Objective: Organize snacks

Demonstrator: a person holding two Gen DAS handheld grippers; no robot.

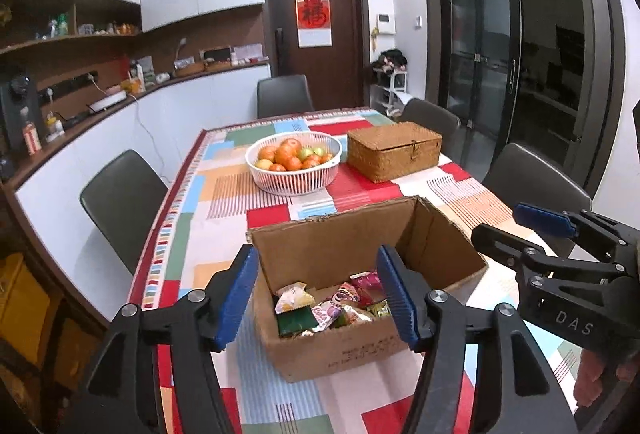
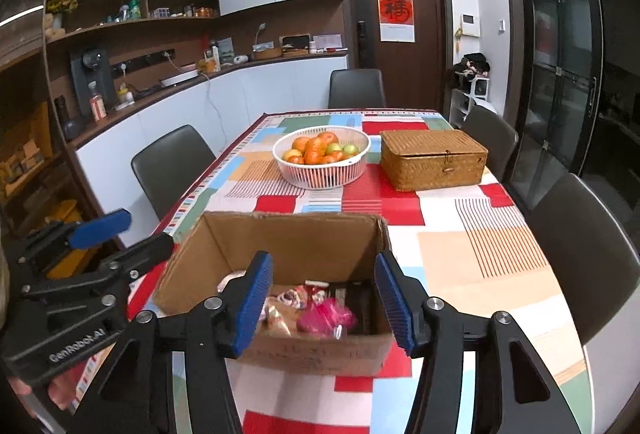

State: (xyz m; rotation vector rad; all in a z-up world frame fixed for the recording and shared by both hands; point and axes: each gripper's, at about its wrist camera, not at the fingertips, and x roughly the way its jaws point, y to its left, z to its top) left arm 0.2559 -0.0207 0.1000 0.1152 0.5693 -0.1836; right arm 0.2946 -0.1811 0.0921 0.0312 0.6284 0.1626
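I am holding the left gripper (image 1: 318, 294) and the right gripper (image 2: 324, 300) just before the open brown cardboard box (image 1: 360, 346) on the counter (image 1: 224, 210), fingers apart and empty, probably because the wrapped colourful snacks (image 1: 332, 308) are lying inside, waiting for picking.

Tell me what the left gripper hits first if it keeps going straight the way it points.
Most likely the cardboard box: the left gripper, jaws open and empty, aims down at its open top, so it would probably meet the snack packets inside. Depth is hard to judge; the near wall could come first.
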